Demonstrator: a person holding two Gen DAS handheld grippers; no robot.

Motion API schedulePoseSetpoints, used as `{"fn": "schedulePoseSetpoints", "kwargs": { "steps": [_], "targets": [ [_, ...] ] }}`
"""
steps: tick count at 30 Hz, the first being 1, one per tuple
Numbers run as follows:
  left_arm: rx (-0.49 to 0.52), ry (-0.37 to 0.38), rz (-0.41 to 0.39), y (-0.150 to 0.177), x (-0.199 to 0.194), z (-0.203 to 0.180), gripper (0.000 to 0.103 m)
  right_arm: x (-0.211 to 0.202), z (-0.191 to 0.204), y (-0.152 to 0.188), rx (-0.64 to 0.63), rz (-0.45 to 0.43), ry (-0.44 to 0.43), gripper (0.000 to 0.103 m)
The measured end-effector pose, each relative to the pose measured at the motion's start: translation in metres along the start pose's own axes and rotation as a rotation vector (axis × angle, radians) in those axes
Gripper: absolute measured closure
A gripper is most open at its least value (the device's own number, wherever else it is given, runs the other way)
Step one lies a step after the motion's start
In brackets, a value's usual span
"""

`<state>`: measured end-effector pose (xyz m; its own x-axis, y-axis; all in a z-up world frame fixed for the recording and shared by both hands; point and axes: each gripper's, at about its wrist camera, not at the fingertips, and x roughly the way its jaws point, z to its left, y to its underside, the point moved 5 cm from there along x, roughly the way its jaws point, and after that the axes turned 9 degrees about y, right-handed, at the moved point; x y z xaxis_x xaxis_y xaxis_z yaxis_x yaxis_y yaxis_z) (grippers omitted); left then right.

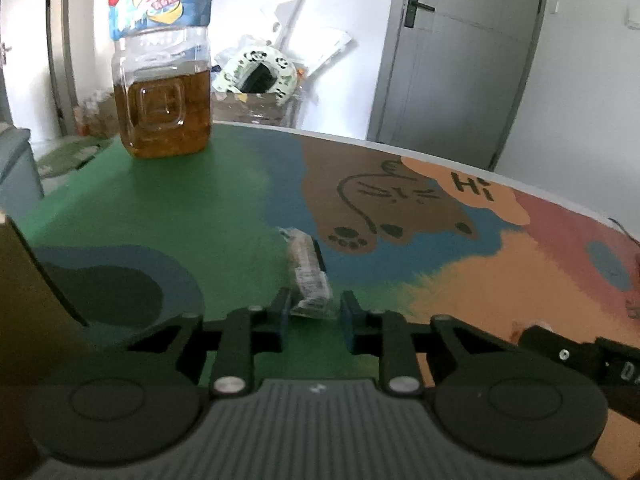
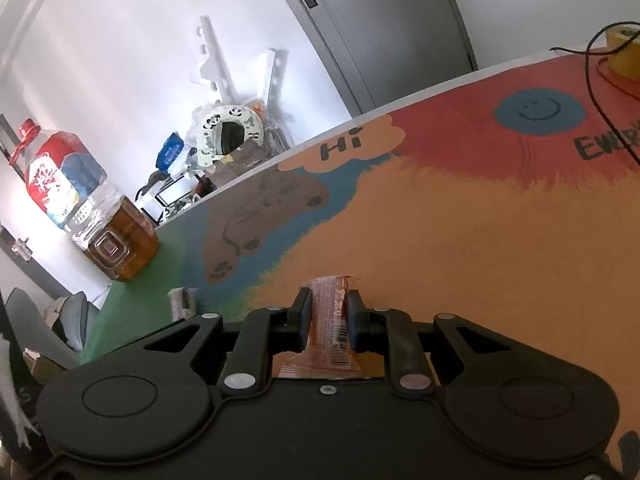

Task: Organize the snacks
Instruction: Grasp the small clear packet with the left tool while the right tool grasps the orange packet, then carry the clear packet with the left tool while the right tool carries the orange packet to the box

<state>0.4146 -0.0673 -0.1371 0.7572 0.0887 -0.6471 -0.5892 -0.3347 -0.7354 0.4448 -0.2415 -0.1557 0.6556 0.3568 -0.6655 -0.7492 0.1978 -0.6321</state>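
A small snack packet in a clear wrapper (image 1: 308,272) lies on the green part of the colourful table mat (image 1: 224,208). Its near end sits between the tips of my left gripper (image 1: 315,307), which is shut on it. The same packet (image 2: 181,301) shows at the left in the right wrist view. My right gripper (image 2: 328,300) is shut on an orange-red snack packet (image 2: 331,320) with a barcode. That packet stands on edge between the pads, just above the orange part of the mat (image 2: 460,240).
A large jug of amber oil (image 1: 162,92) with a red and blue label stands at the mat's far left corner. A yellow tape roll (image 2: 624,54) and a black cable (image 2: 592,80) lie far right. A brown box edge (image 1: 16,300) rises at the left. Clutter and a grey door (image 1: 460,60) lie beyond the table.
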Motion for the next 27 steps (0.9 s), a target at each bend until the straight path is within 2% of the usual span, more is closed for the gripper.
{"fn": "schedulePoseSetpoints", "kwargs": {
  "steps": [5,12,19,22,27],
  "targets": [
    [-0.018,0.03,0.008,0.004,-0.011,0.003,0.084,0.0,0.002,0.0,-0.01,-0.003,0.003,0.083],
    [-0.025,0.074,-0.006,0.007,-0.038,0.001,0.084,-0.013,0.008,-0.003,-0.033,-0.044,-0.014,0.083],
    [-0.029,0.139,-0.056,-0.001,-0.081,0.0,0.084,-0.03,0.017,-0.007,-0.065,-0.091,-0.024,0.083],
    [-0.017,0.161,-0.082,-0.005,-0.099,0.001,0.084,-0.04,0.025,-0.009,-0.077,-0.12,-0.055,0.083],
    [-0.01,0.177,-0.117,-0.014,-0.127,0.011,0.084,-0.047,0.037,-0.004,-0.081,-0.116,-0.059,0.083]
  ]
}}
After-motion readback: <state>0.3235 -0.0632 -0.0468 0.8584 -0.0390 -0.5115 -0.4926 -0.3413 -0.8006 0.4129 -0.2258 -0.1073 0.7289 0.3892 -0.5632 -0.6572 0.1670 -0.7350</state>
